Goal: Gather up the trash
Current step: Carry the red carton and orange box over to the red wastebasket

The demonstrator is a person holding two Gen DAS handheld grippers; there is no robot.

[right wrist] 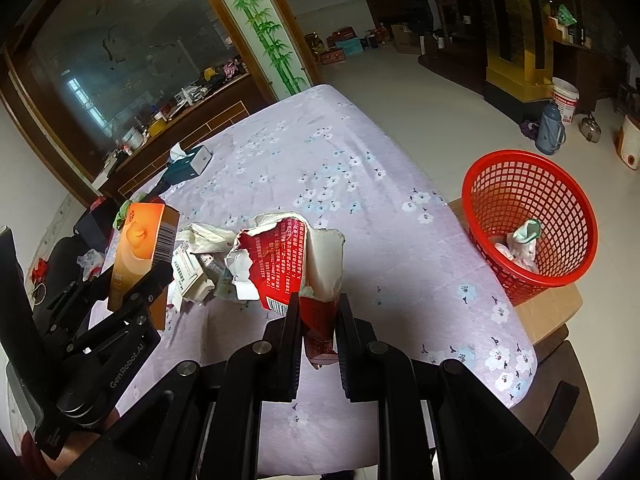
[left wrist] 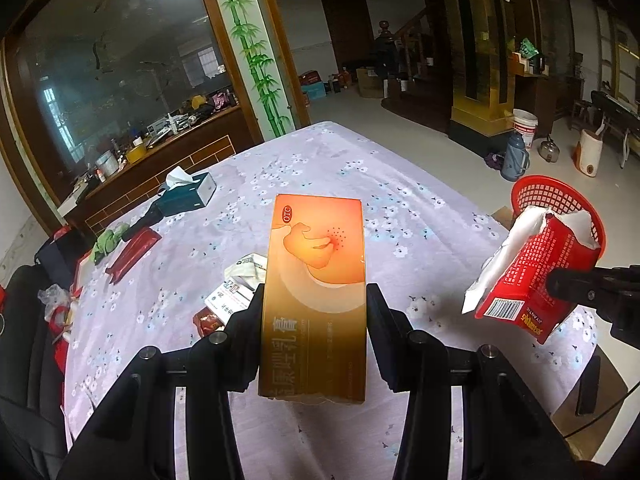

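My left gripper is shut on a long orange medicine box, held above the table; the same orange box shows at the left of the right wrist view. My right gripper is shut on a torn red carton with white lining, also seen as the red carton at the right of the left wrist view. A red mesh basket stands on a stool beside the table's right edge, with crumpled paper inside. More scraps, a pile of white paper and small boxes, lie on the cloth.
The table wears a lilac flowered cloth. A tissue box, a red packet and a green rag lie at its left side. A dark chair stands left of the table. Floor items include a thermos and bucket.
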